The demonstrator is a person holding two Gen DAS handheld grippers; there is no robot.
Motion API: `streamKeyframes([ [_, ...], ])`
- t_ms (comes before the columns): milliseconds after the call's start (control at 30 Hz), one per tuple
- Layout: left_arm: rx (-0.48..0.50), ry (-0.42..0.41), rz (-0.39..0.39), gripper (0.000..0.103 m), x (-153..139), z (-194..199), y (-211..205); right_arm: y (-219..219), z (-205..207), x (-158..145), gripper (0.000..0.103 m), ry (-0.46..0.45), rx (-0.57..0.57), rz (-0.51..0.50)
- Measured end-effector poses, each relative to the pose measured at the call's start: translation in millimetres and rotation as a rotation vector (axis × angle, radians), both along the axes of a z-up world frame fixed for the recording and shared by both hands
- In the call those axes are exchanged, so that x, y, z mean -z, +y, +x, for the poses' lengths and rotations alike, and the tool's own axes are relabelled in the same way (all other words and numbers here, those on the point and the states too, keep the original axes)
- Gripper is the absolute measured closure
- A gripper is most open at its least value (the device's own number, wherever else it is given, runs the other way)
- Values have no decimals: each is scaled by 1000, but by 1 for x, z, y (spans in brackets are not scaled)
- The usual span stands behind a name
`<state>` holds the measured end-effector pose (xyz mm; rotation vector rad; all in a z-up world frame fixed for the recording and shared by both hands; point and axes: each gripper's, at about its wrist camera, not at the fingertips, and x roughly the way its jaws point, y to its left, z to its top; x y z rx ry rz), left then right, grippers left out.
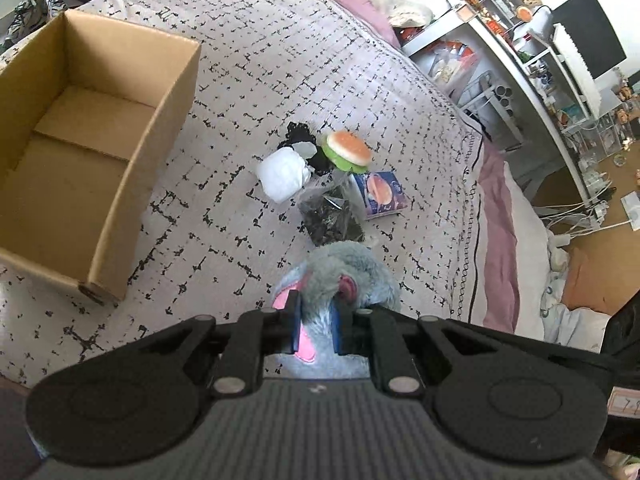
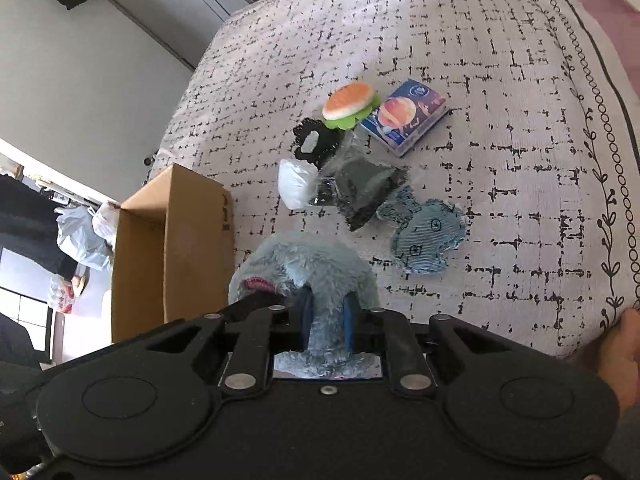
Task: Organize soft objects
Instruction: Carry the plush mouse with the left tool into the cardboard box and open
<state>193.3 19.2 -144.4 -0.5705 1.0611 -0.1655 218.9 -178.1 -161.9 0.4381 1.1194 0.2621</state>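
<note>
Both grippers are shut on a fluffy grey-blue plush toy with pink parts (image 1: 352, 272), which is held above the patterned bedspread (image 1: 248, 60). My left gripper (image 1: 316, 320) pinches one end; my right gripper (image 2: 327, 316) pinches the other end of the plush (image 2: 316, 264). An open, empty cardboard box (image 1: 80, 128) stands to the left, and shows in the right wrist view (image 2: 176, 240) too. A pile lies beyond: a burger toy (image 1: 347, 149), a white soft bundle (image 1: 282, 174), a black lace item (image 1: 300, 134), a dark bagged item (image 1: 330, 216), a blue packet (image 1: 380, 192) and a denim fish (image 2: 428, 236).
The bed's right edge drops to a pink sheet (image 1: 498, 220) and a cluttered white desk (image 1: 532, 64). Shoes (image 1: 36, 12) lie on the floor past the box. Plastic bags (image 2: 80, 232) sit on the floor left of the box.
</note>
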Motion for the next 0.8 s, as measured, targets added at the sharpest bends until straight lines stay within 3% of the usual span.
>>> streamKeyframes([
  [267, 10, -51, 12, 89, -18, -4, 13, 22, -7, -19, 87, -82, 5, -43],
  [800, -42, -132, 37, 90, -52, -4, 74, 85, -1, -49, 88, -162, -33, -12],
])
